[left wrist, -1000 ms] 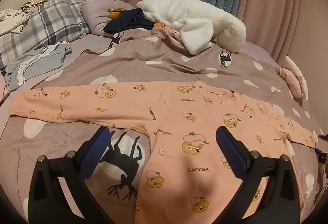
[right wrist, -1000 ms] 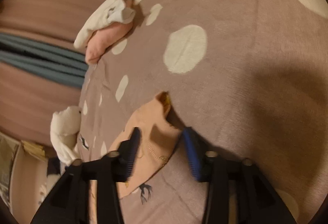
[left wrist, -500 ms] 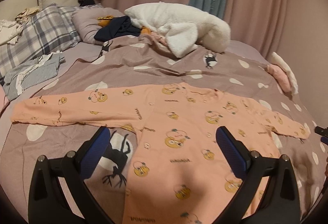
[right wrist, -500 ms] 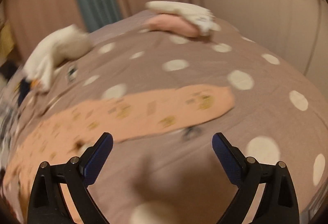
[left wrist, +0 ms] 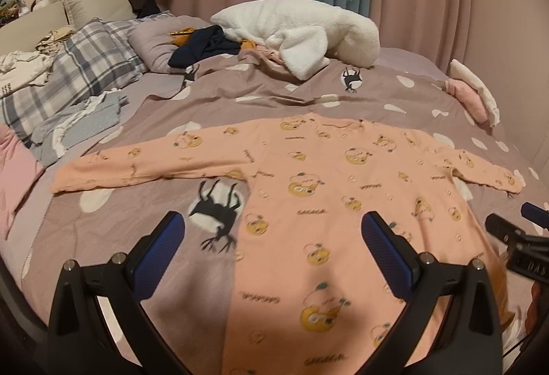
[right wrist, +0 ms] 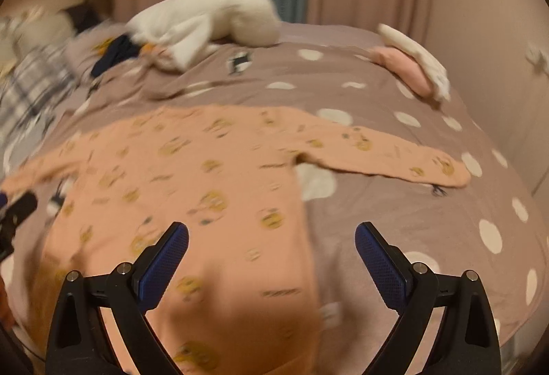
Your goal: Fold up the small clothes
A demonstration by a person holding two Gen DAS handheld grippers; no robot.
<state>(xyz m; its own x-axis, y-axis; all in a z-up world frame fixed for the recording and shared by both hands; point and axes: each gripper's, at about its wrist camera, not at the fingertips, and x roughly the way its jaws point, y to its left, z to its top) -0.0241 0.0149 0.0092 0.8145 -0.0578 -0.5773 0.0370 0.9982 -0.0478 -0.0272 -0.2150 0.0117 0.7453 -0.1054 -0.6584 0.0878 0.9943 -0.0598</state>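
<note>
A peach long-sleeved baby garment with yellow cartoon prints lies flat on the mauve spotted duvet, both sleeves spread out sideways. It also shows in the right wrist view, blurred. My left gripper is open and empty, held above the garment's lower left side. My right gripper is open and empty, held above the garment's lower right side. The right gripper's tip shows at the right edge of the left wrist view.
A white fluffy garment and dark clothes lie at the head of the bed. A plaid pillow and grey clothes are at left. Folded pink and white items sit at the right edge, by the curtains.
My right gripper let go of the right sleeve cuff, opened wide and pulled back above the garment's lower part. My left gripper stayed open and drew back slightly.
</note>
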